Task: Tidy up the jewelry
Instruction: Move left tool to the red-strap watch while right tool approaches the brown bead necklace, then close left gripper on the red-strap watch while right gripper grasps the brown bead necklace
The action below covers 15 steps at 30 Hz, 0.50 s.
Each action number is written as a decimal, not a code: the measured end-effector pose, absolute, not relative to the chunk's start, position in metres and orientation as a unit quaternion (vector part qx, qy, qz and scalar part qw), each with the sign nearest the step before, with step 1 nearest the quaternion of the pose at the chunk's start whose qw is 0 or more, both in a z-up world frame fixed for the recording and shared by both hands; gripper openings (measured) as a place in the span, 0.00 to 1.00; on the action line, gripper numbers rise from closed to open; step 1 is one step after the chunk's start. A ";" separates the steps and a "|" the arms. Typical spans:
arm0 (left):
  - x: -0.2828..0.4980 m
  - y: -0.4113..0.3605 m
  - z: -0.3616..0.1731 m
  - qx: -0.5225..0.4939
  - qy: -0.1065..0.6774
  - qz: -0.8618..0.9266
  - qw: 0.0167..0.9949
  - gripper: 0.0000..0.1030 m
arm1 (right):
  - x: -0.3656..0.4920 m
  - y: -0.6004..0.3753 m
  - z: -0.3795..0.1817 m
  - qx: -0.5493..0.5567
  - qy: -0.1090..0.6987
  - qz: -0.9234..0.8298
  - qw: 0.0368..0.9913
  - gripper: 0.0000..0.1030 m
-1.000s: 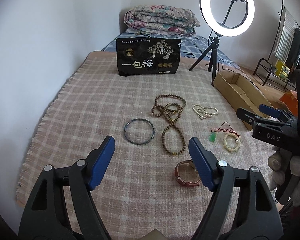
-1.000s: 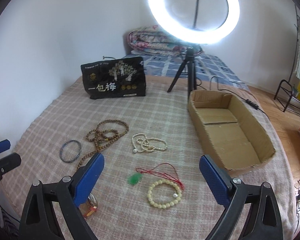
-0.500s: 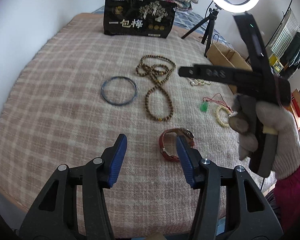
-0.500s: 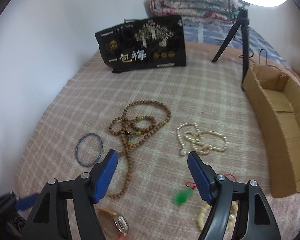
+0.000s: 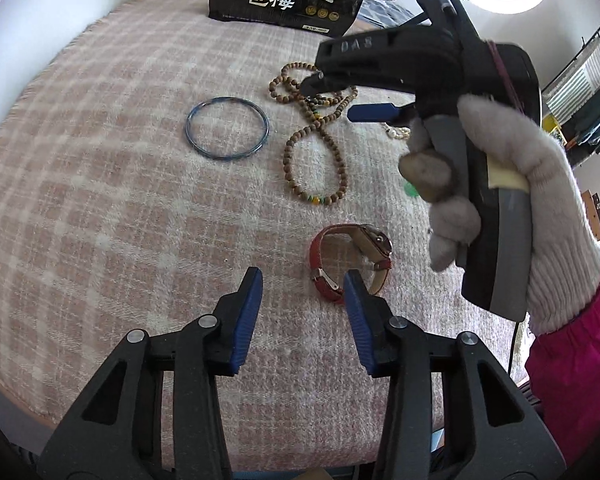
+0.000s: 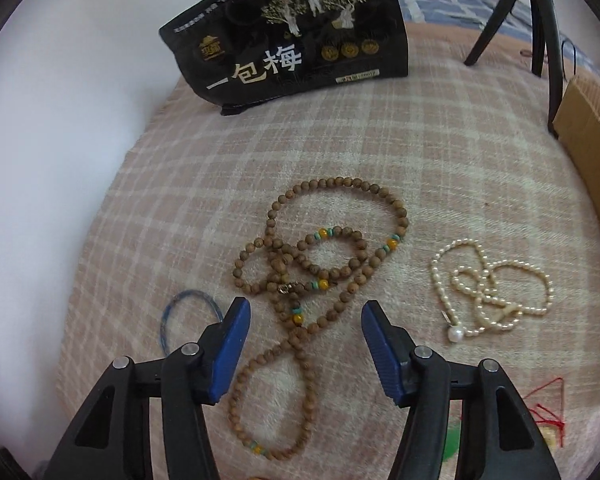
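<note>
A long wooden bead necklace [image 6: 320, 276] lies in loops on the plaid blanket [image 6: 440, 160]. My right gripper [image 6: 306, 320] is open, its blue pads either side of the necklace, just above it; it also shows in the left wrist view [image 5: 340, 96]. My left gripper [image 5: 303, 290] is open and empty, low over the blanket beside a red-strap watch [image 5: 352, 262]. A blue bangle [image 5: 227, 127] lies left of the beads. A pearl necklace [image 6: 492, 284] lies to the right.
A black snack bag [image 6: 296, 36] stands at the back. A cardboard box [image 6: 588, 128] sits at the right edge beside a tripod leg [image 6: 542, 28]. A red cord with a green pendant [image 6: 548, 412] lies at the lower right. A white wall borders the left.
Both grippers have moved forward and down. The right one now hovers over the wooden bead necklace. The left gripper's jaws have narrowed near the watch.
</note>
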State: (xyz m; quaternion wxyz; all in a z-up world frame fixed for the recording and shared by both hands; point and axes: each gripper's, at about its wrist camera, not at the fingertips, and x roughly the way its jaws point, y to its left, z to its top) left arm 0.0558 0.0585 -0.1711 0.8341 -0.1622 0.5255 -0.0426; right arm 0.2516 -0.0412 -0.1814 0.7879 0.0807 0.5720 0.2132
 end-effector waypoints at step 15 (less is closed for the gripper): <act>0.074 0.057 -0.191 -0.158 0.543 -0.026 0.824 0.41 | 0.270 -0.018 -0.201 0.020 0.579 0.169 0.798 0.55</act>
